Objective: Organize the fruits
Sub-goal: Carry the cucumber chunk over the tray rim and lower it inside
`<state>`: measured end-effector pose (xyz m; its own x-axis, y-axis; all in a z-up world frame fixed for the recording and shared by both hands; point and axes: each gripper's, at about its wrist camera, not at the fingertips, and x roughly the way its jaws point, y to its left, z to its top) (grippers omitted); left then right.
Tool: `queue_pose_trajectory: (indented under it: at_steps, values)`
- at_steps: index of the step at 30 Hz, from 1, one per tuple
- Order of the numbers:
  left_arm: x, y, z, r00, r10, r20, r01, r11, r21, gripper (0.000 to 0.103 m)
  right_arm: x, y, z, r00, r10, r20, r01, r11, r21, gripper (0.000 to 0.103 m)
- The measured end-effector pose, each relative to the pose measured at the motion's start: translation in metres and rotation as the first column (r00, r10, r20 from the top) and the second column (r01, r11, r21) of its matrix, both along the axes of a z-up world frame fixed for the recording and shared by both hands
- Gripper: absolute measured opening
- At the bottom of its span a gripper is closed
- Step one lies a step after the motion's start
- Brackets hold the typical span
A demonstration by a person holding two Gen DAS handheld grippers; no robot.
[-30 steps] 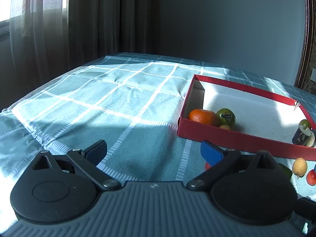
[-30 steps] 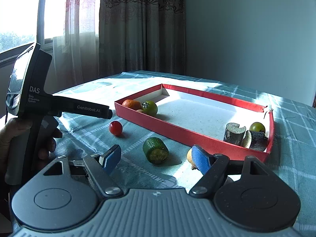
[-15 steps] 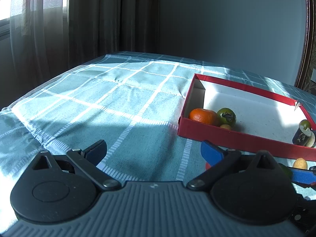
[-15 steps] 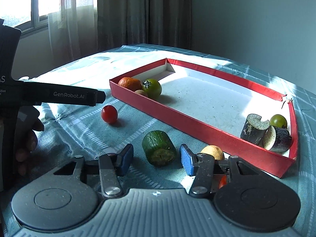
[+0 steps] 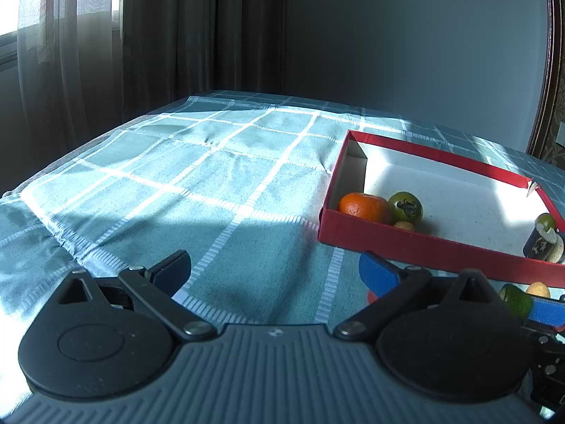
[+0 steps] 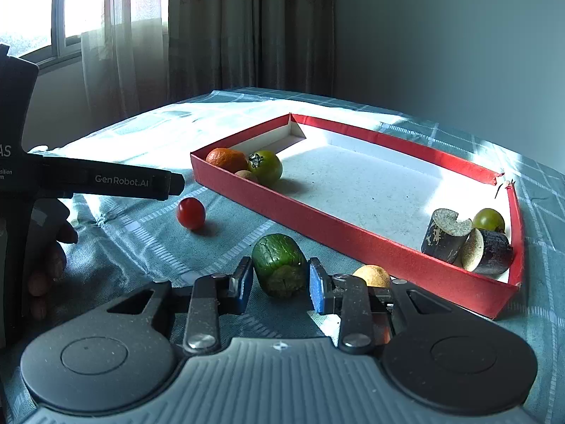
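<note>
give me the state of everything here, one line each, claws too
right claw: open, blue pads either side of the green chunk, contact unclear
left claw: open wide, holding nothing
green chunk: on the cloth, outside the box
red tomato: on the cloth, outside the box
yellow fruit: on the cloth, by the box's near wall
red box: open-topped, partly filled
orange: in the box

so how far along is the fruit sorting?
Partway. Done: the orange, a green tomato, a small tan fruit, two dark cut pieces and a green fruit sit in the red tray. In hand: the right gripper has its jaws around the green chunk, apparently not yet clamped. Left: the cherry tomato and yellow fruit lie on the cloth. The left gripper is open and holds nothing.
</note>
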<state>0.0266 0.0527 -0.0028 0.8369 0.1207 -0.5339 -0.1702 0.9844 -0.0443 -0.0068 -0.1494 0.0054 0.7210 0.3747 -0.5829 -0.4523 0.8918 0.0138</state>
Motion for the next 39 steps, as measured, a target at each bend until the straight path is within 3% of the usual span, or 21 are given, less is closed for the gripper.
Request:
queue_pose_trajectory:
  at_steps: [10, 19, 26, 39]
  values:
    - [0.0, 0.0, -0.001, 1.0, 0.0, -0.001, 0.0, 1.0, 0.001, 0.101, -0.012, -0.015, 0.018, 0.997, -0.034, 0.064, 0.03, 0.998, 0.059, 0.033]
    - [0.0, 0.0, -0.003, 1.0, 0.0, -0.005, 0.0, 1.0, 0.003, 0.101, 0.018, -0.032, 0.04, 0.988, -0.108, 0.112, 0.101, 0.993, 0.069, 0.033]
    - [0.001, 0.0, -0.004, 1.0, -0.004, -0.013, 0.004, 1.0, 0.006, 0.101, 0.046, -0.035, 0.027, 0.986, -0.148, 0.077, 0.144, 0.988, 0.053, 0.033]
    - [0.001, -0.001, -0.003, 1.0, -0.006, -0.017, 0.006, 1.0, 0.007, 0.101, 0.056, -0.035, 0.008, 0.984, -0.173, 0.049, 0.172, 0.985, 0.019, 0.033]
